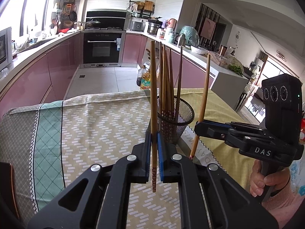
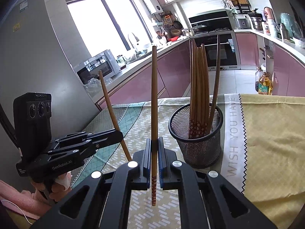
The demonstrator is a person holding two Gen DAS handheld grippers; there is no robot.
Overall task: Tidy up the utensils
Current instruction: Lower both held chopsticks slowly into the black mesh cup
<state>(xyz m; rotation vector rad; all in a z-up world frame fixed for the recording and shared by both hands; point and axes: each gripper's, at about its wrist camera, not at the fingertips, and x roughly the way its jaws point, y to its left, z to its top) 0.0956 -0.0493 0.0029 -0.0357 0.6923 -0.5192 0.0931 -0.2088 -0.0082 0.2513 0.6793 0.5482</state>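
Left wrist view: the left gripper (image 1: pixel 154 143) has its fingers (image 1: pixel 147 152) clamped on one wooden chopstick (image 1: pixel 153 99), held nearly upright with its patterned end hanging below the pads. Just beyond stands a black mesh holder (image 1: pixel 181 118) with several chopsticks (image 1: pixel 167 87) leaning in it, set on the cloth-covered surface (image 1: pixel 95 118). To the right, the right gripper (image 1: pixel 198 128), held by a hand (image 1: pixel 261 179), pinches a second chopstick (image 1: pixel 204 99), tilted slightly, beside the holder. Right wrist view: the right gripper (image 2: pixel 154 152) is closed on its chopstick (image 2: pixel 154 99), upright, patterned end down. The mesh holder (image 2: pixel 198 147) sits just right of it, with the chopsticks (image 2: pixel 198 87) inside. At left, the left gripper (image 2: pixel 119 136) grips its slanted chopstick (image 2: pixel 112 112) over the surface (image 2: pixel 266 143).
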